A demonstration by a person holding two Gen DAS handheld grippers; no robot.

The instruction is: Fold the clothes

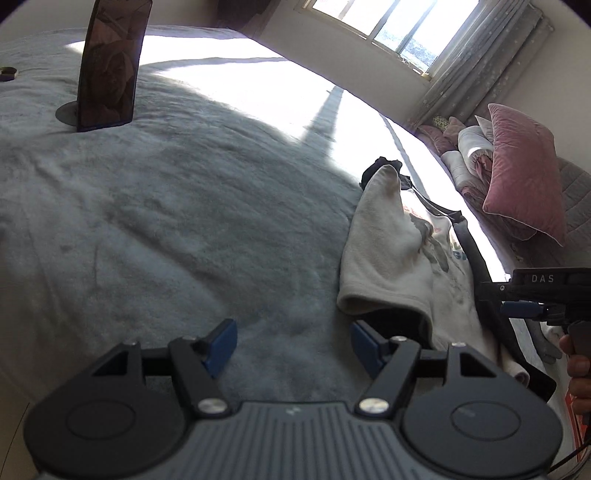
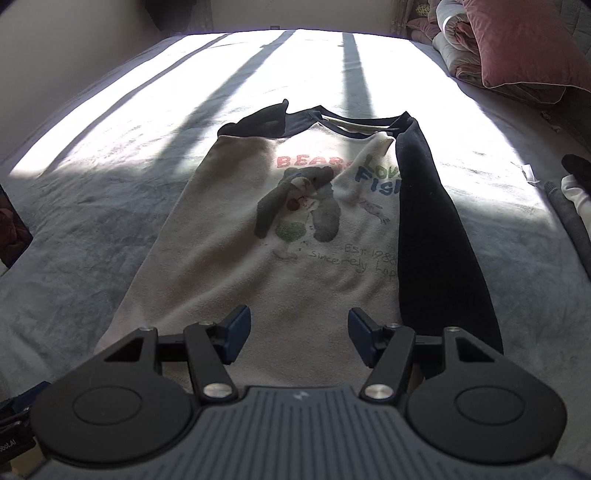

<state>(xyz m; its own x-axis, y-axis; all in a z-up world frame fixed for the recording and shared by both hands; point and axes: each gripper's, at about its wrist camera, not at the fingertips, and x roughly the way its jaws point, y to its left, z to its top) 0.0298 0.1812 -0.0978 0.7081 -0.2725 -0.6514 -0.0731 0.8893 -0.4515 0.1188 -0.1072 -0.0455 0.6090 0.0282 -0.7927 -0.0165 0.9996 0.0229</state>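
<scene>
Right wrist view: sweatshirt (image 2: pixel 236 236) lies flat mid-bed, dark sleeve folded along its right side. Right gripper (image 2: pixel 293 338) open above the hem, nothing btwn pads; left gripper (image 1: pixel 293 345) open over bare blanket (image 1: pixel 166 221). Soft, light, floppy fleece — prob. best pinched at hem corners.

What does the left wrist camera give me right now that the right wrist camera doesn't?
Left wrist only: the window, a dark panel standing on the bed, the right gripper's body, the left gripper open over bare blanket. Right wrist only: the full bear print, the dark sleeve folded along the shirt, the right gripper open. Both: shirt, grey blanket, pink pillow.
</scene>
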